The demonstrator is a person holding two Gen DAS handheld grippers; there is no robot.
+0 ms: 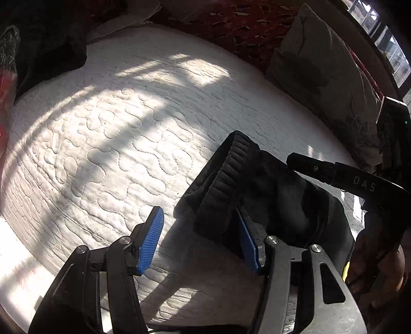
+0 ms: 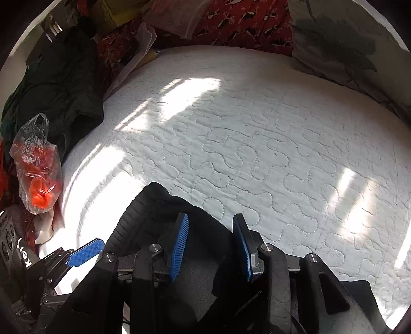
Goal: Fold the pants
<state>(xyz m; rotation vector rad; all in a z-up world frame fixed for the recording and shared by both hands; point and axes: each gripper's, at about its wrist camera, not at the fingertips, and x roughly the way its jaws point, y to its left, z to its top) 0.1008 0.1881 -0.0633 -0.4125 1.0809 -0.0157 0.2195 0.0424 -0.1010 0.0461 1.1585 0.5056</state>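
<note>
Black pants [image 1: 259,190] with a ribbed waistband lie bunched on the white quilted mattress [image 1: 123,133]. My left gripper [image 1: 200,239] is open, its right finger against the waistband's left edge, its left finger over bare mattress. The right gripper's black body [image 1: 341,177] reaches over the pants from the right. In the right wrist view the pants [image 2: 149,213] lie under and left of my right gripper [image 2: 212,244], which is open just above the fabric. The left gripper's blue finger [image 2: 84,253] shows at the lower left.
A dark green garment [image 2: 56,87] and a clear bag with orange contents [image 2: 38,169] lie at the mattress's left edge. A floral pillow [image 2: 341,46] and red patterned cloth [image 2: 239,18] lie along the far side. Sun patches cross the mattress.
</note>
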